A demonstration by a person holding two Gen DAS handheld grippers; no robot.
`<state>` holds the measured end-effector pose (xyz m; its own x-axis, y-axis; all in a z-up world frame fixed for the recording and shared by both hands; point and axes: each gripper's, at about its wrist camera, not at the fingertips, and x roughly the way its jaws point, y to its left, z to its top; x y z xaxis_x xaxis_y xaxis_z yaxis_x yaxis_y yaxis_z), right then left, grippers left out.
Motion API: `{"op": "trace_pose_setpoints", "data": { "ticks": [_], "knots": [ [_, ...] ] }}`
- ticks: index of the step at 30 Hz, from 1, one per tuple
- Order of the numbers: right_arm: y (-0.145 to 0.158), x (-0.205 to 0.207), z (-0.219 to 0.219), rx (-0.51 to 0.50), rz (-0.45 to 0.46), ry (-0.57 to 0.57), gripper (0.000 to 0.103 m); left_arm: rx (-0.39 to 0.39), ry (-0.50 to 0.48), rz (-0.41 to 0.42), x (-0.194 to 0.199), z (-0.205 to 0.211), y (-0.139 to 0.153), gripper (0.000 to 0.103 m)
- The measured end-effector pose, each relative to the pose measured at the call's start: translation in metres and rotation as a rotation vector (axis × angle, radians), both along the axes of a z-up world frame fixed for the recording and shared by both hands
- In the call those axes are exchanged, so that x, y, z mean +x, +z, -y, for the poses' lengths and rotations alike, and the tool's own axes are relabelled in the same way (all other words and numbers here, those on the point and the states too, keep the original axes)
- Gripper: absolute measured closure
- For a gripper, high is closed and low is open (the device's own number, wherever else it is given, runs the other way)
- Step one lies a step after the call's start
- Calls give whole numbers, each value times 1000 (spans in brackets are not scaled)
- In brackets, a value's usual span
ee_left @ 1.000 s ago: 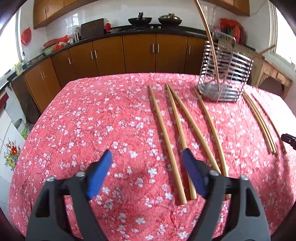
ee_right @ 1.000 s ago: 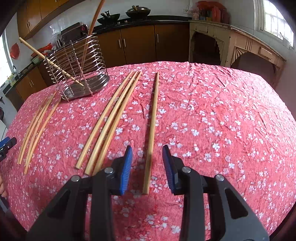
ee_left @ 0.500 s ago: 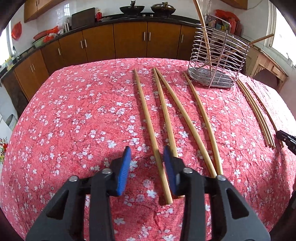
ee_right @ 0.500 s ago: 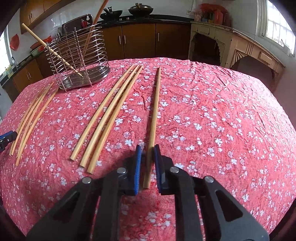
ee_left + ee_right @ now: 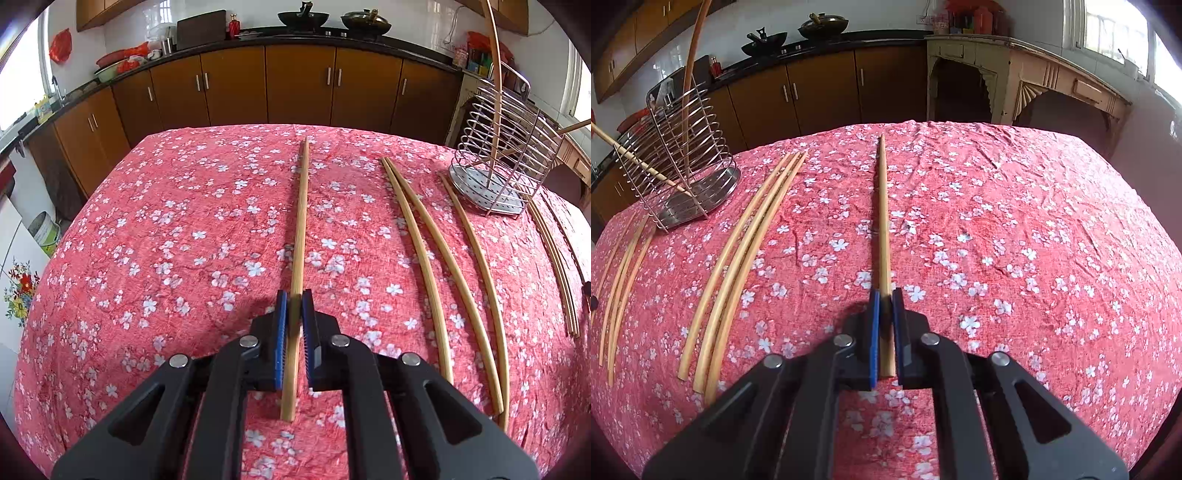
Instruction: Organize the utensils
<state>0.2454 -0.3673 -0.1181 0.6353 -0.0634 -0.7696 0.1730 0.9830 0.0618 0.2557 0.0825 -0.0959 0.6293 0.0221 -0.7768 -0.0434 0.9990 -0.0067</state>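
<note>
My left gripper (image 5: 294, 306) is shut on a long bamboo chopstick (image 5: 301, 229) near its near end; the stick points away over the red floral tablecloth (image 5: 166, 240). My right gripper (image 5: 885, 304) is shut on another long chopstick (image 5: 883, 206) in the same way. A wire utensil holder (image 5: 498, 173) stands at the far right in the left view and at the far left in the right wrist view (image 5: 679, 177), with two sticks in it. Three loose chopsticks (image 5: 443, 266) lie beside the left gripper's stick; they also show in the right wrist view (image 5: 738, 258).
A bundle of thin sticks (image 5: 554, 258) lies past the holder at the table's edge, seen also in the right wrist view (image 5: 622, 280). Brown kitchen cabinets (image 5: 295, 85) stand behind the table. A cream sideboard (image 5: 1034, 74) stands at the right.
Both grippers have moved forward and closed on a chopstick each. The left went from wide open to shut; the right closed first.
</note>
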Motion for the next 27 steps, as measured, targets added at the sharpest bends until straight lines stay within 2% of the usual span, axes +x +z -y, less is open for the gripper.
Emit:
{"op": "trace_pose_setpoints", "data": {
  "ticks": [1,3,6,8,10,16,23,27],
  "knots": [
    [0,-3,2,13,0,-1,94,1,-8,1,-4,0,0,61],
    [0,-7,3,21,-1,4,93,31,11,5,-11,0,0,21],
    [-1,-14,2,25,-2,13,92,21,-10,28,-21,-2,4,21],
    [-1,-17,0,18,-4,17,92,27,-24,7,-23,-2,0,24],
    [0,-18,-1,17,-6,18,92,13,-32,-23,-23,-3,-4,35],
    [1,-20,-5,0,-6,21,92,10,-57,-6,-24,-1,-3,59],
    [1,-27,-11,-14,-2,26,92,16,-62,-4,-37,6,-2,67],
    [1,-28,-9,-7,-1,23,94,16,-61,-1,-44,10,-1,90]
  ]
}}
